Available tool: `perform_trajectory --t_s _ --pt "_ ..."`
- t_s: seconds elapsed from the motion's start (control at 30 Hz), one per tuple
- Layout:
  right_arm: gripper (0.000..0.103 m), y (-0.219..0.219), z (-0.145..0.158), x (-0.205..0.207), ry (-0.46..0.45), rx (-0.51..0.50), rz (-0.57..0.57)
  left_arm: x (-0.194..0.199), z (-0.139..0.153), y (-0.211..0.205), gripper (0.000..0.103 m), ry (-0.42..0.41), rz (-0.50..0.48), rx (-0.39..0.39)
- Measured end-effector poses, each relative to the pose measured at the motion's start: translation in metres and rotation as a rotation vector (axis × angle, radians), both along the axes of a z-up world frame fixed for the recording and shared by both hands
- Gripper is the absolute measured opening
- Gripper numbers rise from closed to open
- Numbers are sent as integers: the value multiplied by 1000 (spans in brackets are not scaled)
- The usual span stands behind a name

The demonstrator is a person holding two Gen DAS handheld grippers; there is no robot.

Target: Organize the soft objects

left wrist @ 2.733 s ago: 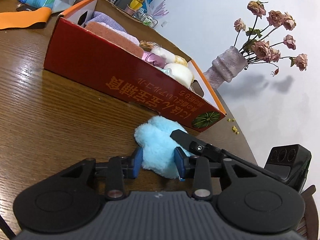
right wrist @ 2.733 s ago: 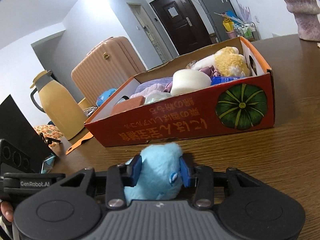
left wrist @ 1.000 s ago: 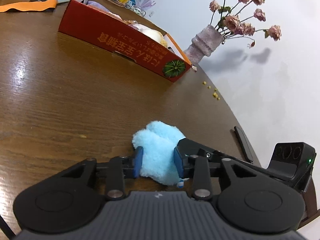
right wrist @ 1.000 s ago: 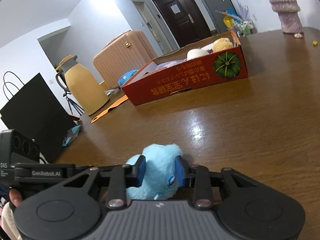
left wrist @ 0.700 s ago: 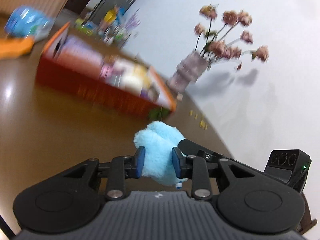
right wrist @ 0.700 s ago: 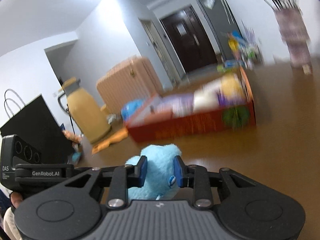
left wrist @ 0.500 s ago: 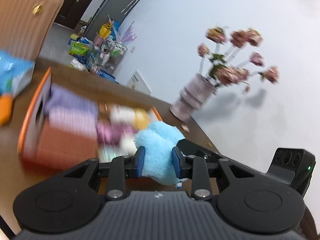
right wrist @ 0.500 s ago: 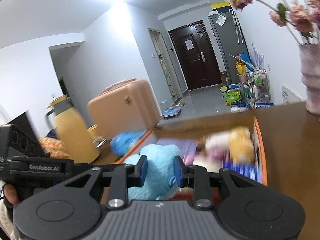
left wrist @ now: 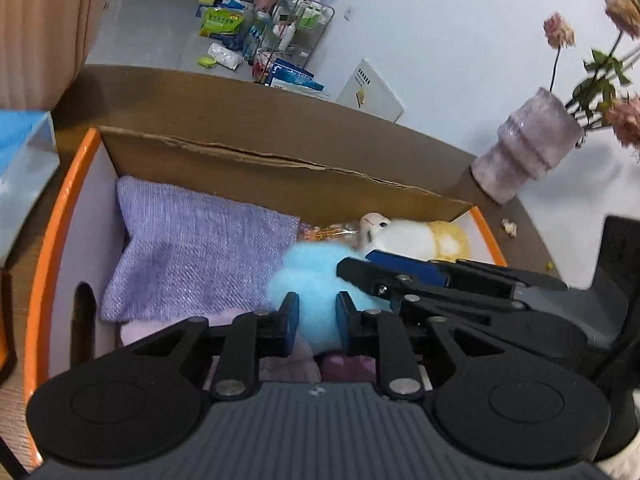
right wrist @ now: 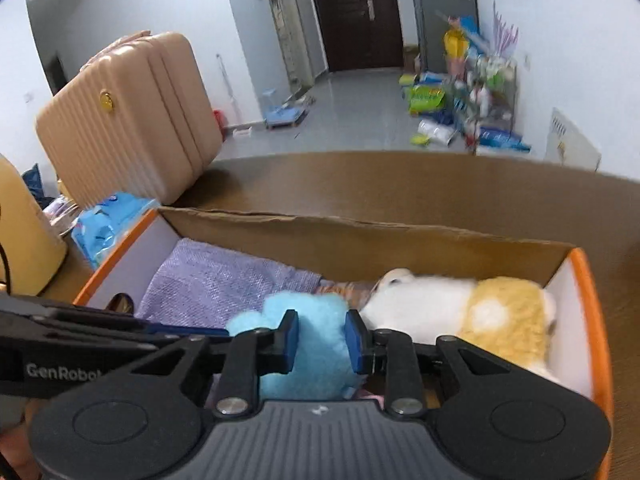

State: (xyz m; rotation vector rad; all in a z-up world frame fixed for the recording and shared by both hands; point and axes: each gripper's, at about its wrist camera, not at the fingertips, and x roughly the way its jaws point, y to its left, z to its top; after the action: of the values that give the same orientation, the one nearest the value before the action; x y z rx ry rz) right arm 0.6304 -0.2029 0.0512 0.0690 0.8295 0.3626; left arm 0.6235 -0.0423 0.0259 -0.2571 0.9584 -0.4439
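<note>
Brown desk [left wrist: 280, 120] carries an orange-rimmed cardboard box [left wrist: 60, 216] holding a purple cloth [left wrist: 192, 256] and a white-and-yellow plush [right wrist: 472, 312]. Left gripper [left wrist: 313, 320] and right gripper [right wrist: 318, 340] both slant down over the box, fingers closing tighter on the blue plush toy [right wrist: 316, 344] squeezed between them. A second ago that toy sat on the desk, well short of the box.

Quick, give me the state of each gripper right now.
Left gripper: jaws closing, pads pressed into the blue plush toy, held over the box.
Right gripper: jaws closing, gripping the same blue plush toy.
</note>
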Motion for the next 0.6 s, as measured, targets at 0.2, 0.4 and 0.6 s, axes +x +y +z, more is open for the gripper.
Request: perform_trajectory --t_s 0.2,0.4,0.6 --pt "26 -5 -4 5 24 23 -3 -6 3 -5 23 -38 -4 42" --pt "33 -20 30 -32 -47 31 -5 -39 39 8 30 -126 12 59" --pt "63 -48 86 -96 -163 -38 -27 -98 88 26 33 -294 76 218"
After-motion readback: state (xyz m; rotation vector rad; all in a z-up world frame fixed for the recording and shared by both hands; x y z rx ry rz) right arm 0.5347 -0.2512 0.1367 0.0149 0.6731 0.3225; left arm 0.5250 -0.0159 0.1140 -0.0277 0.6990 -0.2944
